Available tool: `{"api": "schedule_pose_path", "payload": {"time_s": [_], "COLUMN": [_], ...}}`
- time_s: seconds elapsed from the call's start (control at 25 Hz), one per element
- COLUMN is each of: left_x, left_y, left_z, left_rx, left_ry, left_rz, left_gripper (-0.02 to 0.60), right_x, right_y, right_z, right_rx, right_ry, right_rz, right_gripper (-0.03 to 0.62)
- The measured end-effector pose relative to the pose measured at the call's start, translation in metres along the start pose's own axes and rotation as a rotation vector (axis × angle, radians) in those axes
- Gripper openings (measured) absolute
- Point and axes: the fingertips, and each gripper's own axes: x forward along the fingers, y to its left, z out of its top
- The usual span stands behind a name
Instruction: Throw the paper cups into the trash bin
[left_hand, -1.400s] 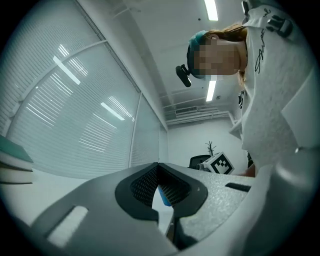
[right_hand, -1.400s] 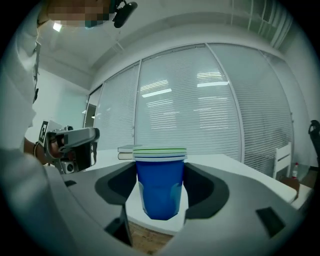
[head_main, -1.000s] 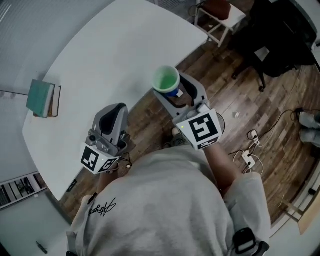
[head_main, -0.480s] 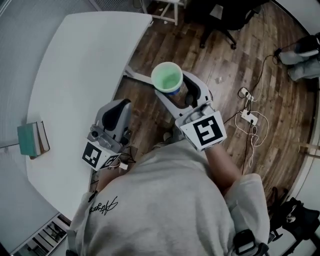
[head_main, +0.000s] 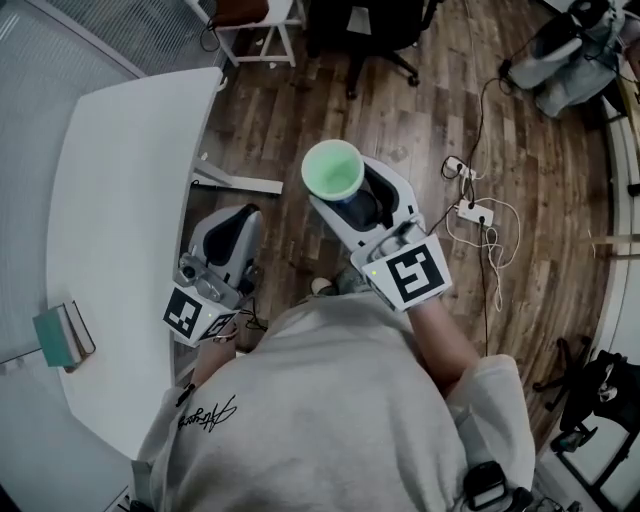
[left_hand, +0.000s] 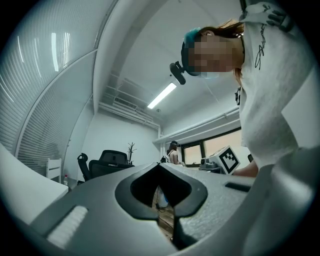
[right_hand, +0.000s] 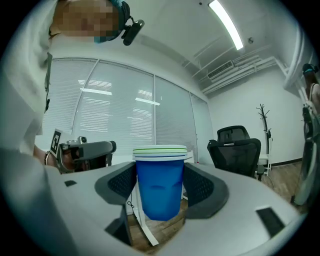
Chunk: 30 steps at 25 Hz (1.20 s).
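A stack of paper cups (head_main: 332, 170), blue outside and green inside, stands upright between the jaws of my right gripper (head_main: 350, 196) over the wooden floor. In the right gripper view the blue cups (right_hand: 160, 185) fill the gap, and both pads of the right gripper (right_hand: 160, 197) press their sides. My left gripper (head_main: 232, 222) is lower left in the head view, by the table edge, with its jaws together and nothing in them. The left gripper view looks past the left gripper (left_hand: 161, 175) into the room. No trash bin is in view.
A white curved table (head_main: 110, 180) lies at the left with books (head_main: 62, 335) near its edge. A black office chair (head_main: 370, 25) and a white stool (head_main: 255, 20) stand at the top. A power strip with cables (head_main: 470, 212) lies on the floor at the right.
The person has turned away from the table, so the table and books slid left in view and more floor shows. The right gripper still holds the cups; the left stays shut.
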Motion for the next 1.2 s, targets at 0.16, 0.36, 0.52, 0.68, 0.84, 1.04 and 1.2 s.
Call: {"api": "schedule_pose_path", "payload": {"time_s": [0.16,0.36,0.52,0.68,0.84,1.04,1.2], "left_x": [0.032,0.059,0.080,0.101,0.111,0.121,0.132], "left_y": [-0.009,-0.010,-0.013,-0.014,-0.004,0.005,0.010], "left_z": [-0.002,-0.013,-0.030,-0.046,-0.062,-0.075,-0.090], "left_rx": [-0.013,-0.019,-0.005,0.017,-0.013,-0.062,-0.068], "left_ry": [-0.005,-0.008,0.013,0.033,0.044,0.058,0.081], "left_rz": [-0.019,-0.026,-0.018,-0.028,-0.035,-0.074,-0.118], "left_gripper": [0.003,0.003,0.003,0.003,0.003,0.003,0.003], "right_x": [-0.011,-0.016,-0.024,-0.029,-0.024,-0.021,-0.020], "right_y": [-0.026,-0.052,-0.074,-0.091,-0.101,-0.112,-0.121], "right_z": [0.000,-0.002,-0.011,-0.022,-0.035,-0.052,-0.066], "right_rx": [0.015,0.027,0.026,0.040,0.062,0.104,0.117], "right_ry": [-0.007,-0.016,-0.007,0.004,0.021,0.054,0.063], "right_rz": [-0.009,0.013,0.039,0.057,0.050,0.003,-0.027], "right_gripper": [0.288,0.288,0.288,0.288,0.288,0.288,0.288]}}
